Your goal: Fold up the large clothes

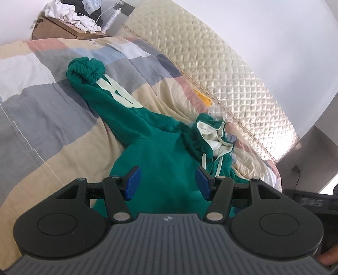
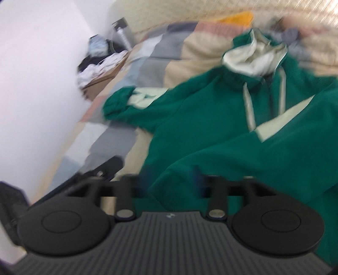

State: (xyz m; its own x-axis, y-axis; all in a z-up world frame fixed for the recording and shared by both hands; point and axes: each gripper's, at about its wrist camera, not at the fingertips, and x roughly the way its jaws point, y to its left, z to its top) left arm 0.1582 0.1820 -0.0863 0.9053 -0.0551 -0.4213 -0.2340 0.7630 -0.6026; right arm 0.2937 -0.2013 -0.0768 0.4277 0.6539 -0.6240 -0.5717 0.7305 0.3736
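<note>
Lying spread across the bed's patchwork quilt (image 1: 42,101) is a green hoodie (image 1: 160,152), front side up, its cream-lined hood (image 1: 213,137) bunched toward the quilted headboard (image 1: 221,69). One sleeve (image 1: 99,93) stretches out away from the body, its ribbed cuff crumpled at the far end and a pale printed mark along it. In the right wrist view, which is badly blurred, the other sleeve (image 2: 243,152) lies folded across the chest. The left gripper (image 1: 169,183) hovers over the hoodie's body with its blue-padded jaws apart and nothing between them. The right gripper (image 2: 169,182) is over the lower part of the hoodie, its jaws also apart, pads not pressing on cloth. Beyond the bed, a cardboard box (image 1: 55,29) carries a heap of white laundry (image 1: 71,14).
</note>
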